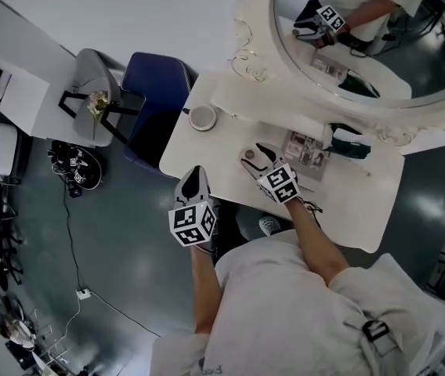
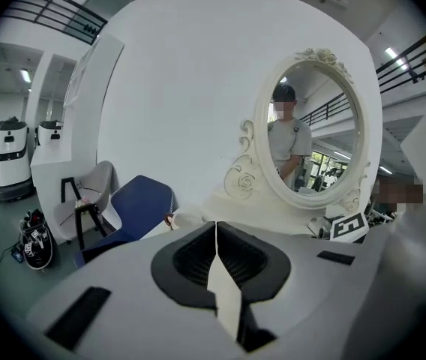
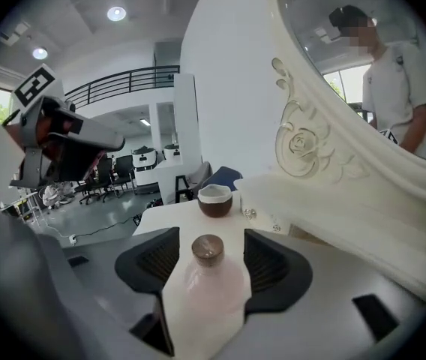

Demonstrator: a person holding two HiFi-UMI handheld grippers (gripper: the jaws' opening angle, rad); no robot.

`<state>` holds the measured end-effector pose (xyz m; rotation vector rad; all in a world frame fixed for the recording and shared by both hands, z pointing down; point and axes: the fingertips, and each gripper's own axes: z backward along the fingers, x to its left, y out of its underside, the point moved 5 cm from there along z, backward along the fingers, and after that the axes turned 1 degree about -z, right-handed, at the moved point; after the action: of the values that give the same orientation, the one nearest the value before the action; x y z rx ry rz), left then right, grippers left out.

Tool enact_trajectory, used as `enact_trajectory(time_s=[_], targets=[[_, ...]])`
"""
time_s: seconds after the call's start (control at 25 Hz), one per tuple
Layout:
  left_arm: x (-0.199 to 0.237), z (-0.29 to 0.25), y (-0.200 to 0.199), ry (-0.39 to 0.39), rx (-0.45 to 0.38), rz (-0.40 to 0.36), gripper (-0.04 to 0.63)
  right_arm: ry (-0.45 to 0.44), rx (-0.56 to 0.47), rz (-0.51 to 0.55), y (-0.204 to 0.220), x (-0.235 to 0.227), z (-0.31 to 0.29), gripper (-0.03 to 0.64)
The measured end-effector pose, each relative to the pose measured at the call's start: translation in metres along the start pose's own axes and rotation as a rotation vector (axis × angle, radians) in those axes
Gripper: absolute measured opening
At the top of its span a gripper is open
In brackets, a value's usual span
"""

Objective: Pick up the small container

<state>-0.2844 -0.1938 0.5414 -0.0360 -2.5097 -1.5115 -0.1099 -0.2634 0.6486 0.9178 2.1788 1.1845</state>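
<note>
Right gripper (image 3: 209,259): jaws partway apart, holding the small container (image 3: 207,280). It's a pale pink bottle with a round brown cap (image 3: 208,250), upright, and both pads (image 3: 264,261) sit against its sides. Can't tell if its base is off the table (image 1: 356,202).

In head view my right gripper (image 1: 252,160) is over the middle of the white table, pointing to 11 o'clock.

Bowl (image 3: 215,199): brown outside, white rim. It stands on the table at 12 o'clock past the container in the right gripper view, well apart from it. In head view the bowl (image 1: 202,117) is at 10 o'clock from the right gripper, near the table's left corner.

Left gripper (image 2: 215,255): jaws narrow, pads together with only a thin seam between them, nothing in them. In head view the left gripper (image 1: 195,177) hovers at the table's near edge, at 8 o'clock from the right one and apart from it, pointing to 12 o'clock.

Oval mirror (image 1: 363,37) with an ornate cream frame (image 3: 303,145) stands at the table's back edge, at 1 o'clock from the right gripper. It reflects me and a marker cube.

A dark teal item (image 1: 349,142) lies on the table at 3 o'clock from the right gripper, with a printed card (image 1: 305,151) between the two.

Blue chair (image 1: 157,84) is at 9 o'clock off the table's left end, with a grey chair (image 1: 93,73) beyond it. Shoes (image 1: 74,167) are on the floor at 8 o'clock.
</note>
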Motion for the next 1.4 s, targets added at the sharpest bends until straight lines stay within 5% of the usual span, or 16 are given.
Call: enact_trajectory(time_s=[0.24,0.6,1.08,1.4], targets=[[0.016,-0.011,0.004,0.024,0.050,-0.026,0.029,0.038,0.031,0.009,0.016,0.002,-0.036,0.242],[-0.009,0.011,0.035,0.041,0.042,-0.020,0.029,0.195,-0.054,-0.045,0.023,0.007,-0.029,0.148],[-0.003,0.062,0.037,-0.066,-0.012,-0.032,0.029,0.111,-0.005,-0.018,0.034,0.021,-0.014,0.137],[-0.011,0.063,0.035,-0.058,-0.023,-0.039,0.030,0.118,-0.027,-0.038,0.019,0.010,0.003,0.137]])
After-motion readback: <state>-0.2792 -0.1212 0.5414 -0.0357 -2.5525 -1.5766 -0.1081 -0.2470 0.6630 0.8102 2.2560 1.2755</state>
